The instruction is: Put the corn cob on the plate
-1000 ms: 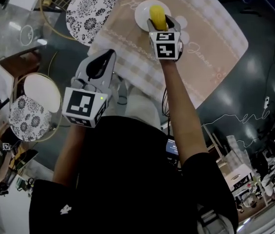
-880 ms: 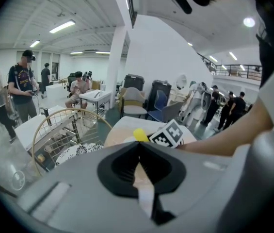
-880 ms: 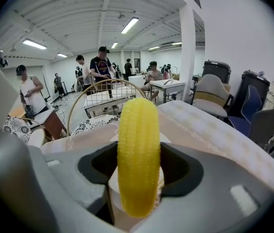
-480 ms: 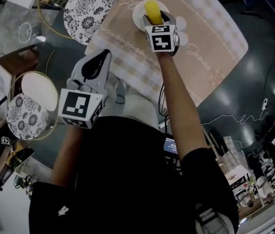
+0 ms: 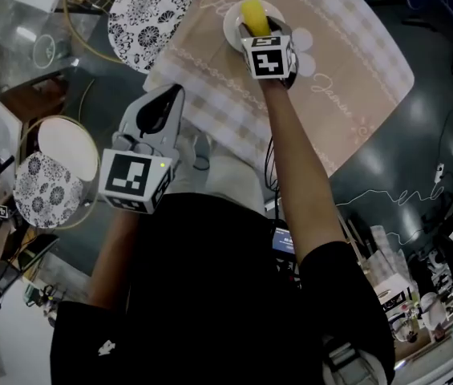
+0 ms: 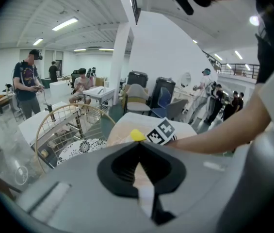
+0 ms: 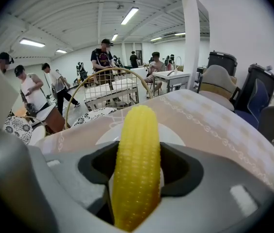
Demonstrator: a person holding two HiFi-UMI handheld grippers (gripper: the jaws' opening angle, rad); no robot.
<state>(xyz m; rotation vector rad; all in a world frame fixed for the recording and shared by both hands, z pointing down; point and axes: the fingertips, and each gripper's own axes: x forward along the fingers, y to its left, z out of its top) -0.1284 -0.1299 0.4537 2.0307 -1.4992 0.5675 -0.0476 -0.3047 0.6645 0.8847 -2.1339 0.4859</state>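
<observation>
Right hand-held gripper [image 5: 260, 32] clamped on the corn cob [image 7: 136, 164], held over the white plate [image 5: 232, 22].
The cob is gripped lengthwise between the jaws, above the plate's middle; contact with the plate cannot be judged. The plate is set on the cloth-covered tabletop [image 5: 354, 62]. The left hand-held gripper [image 6: 139, 171] is held closed and empty, well apart from the plate.

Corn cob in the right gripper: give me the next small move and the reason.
Probably lower it slightly and open the jaws: the right gripper is shut on the corn cob, directly over the white plate; whether it touches cannot be told.
</observation>
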